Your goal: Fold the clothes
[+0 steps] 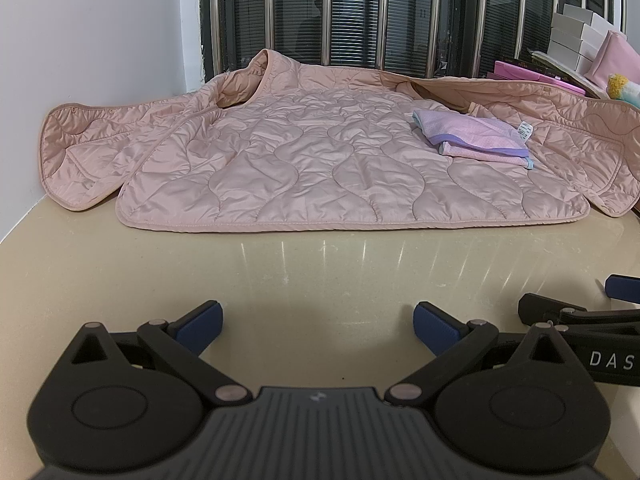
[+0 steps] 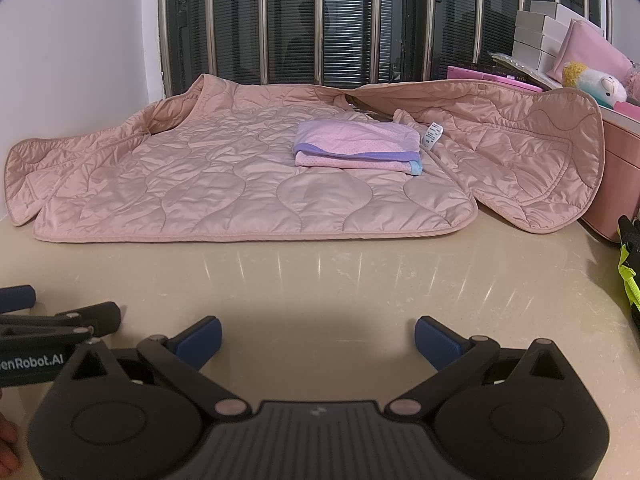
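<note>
A pink quilted jacket [image 1: 320, 160] is spread flat, lining up, at the far side of the beige table [image 1: 320, 272], its hem facing the cameras and its collar toward the barred window [image 1: 360, 12]. Its two front panels are laid open to either side, the right one resting up against a pink box [image 2: 616, 168]. A small folded pink and lilac garment [image 2: 352, 148] lies on the jacket's lining, right of centre, with a white care label [image 2: 432, 136] just beside it. The left tool [image 1: 318, 326] is held low over the bare table near its front edge, its blue-padded jaws spread wide with nothing between them. The right tool [image 2: 318, 338] is held just beside it in the same manner, wide open and empty. Both tools are well apart from the jacket. White boxes [image 2: 540, 36] and a plush toy [image 2: 596, 84] are stacked at the far right.
</note>
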